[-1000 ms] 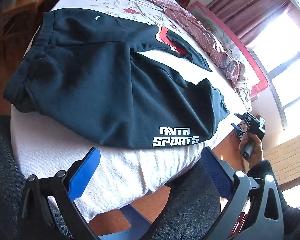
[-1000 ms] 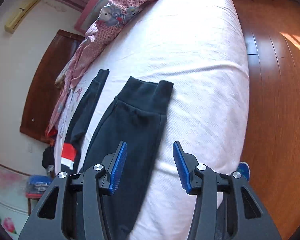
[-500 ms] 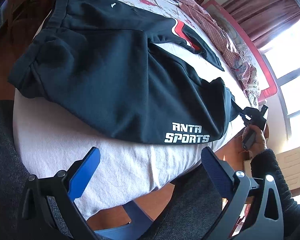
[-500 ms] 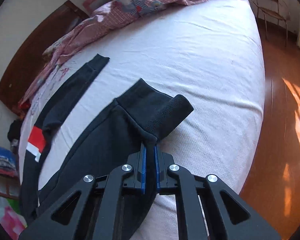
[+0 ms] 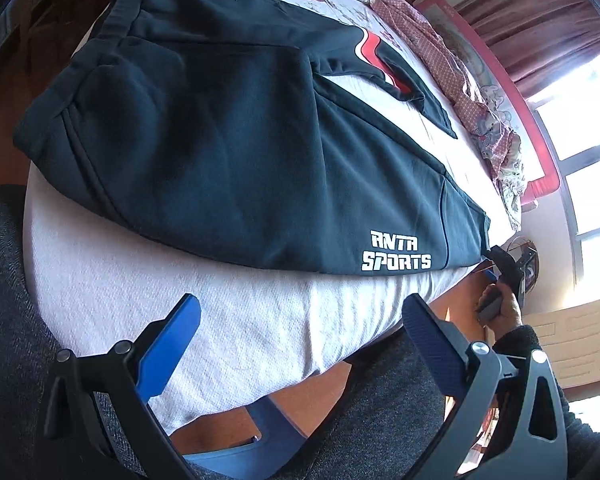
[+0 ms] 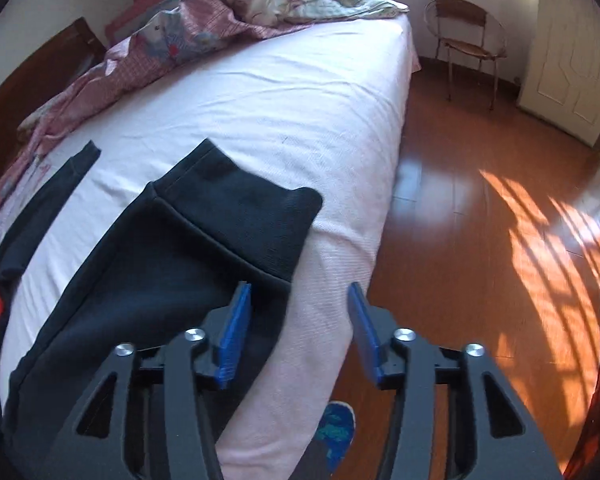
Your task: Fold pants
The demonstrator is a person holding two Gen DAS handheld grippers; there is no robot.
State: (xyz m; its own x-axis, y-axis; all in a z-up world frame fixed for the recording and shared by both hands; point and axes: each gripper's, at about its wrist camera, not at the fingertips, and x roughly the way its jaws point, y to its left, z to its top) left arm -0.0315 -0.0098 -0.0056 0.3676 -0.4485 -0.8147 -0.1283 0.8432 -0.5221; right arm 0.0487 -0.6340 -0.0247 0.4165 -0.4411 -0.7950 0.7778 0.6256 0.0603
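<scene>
Dark pants (image 5: 228, 136) with white "ANTA SPORTS" print lie spread on the white bed (image 5: 240, 320), waistband far left. My left gripper (image 5: 300, 312) hangs open over the bed's near edge, short of the pants, nothing between its fingers. In the right wrist view the near leg's ribbed cuff (image 6: 244, 208) lies flat by the bed's edge. My right gripper (image 6: 298, 296) is opening just behind it; its left pad is at the cuff's corner, and neither pad presses on cloth. The other leg (image 6: 48, 200), with a red stripe, lies to the left. The right gripper (image 5: 508, 268) also shows at the bed's corner.
Crumpled pink bedding (image 6: 204, 28) runs along the bed's far side and head. A wire chair (image 6: 466, 28) and a white door (image 6: 572, 60) stand beyond the wooden floor (image 6: 480, 240). A person's grey-trousered legs (image 5: 4, 320) and slipper (image 6: 336, 428) are near the bed.
The right gripper shut on the near leg's cuff and lifted it, then opened and let it go; the cuff now lies flat. The left gripper sank slightly toward the bed.
</scene>
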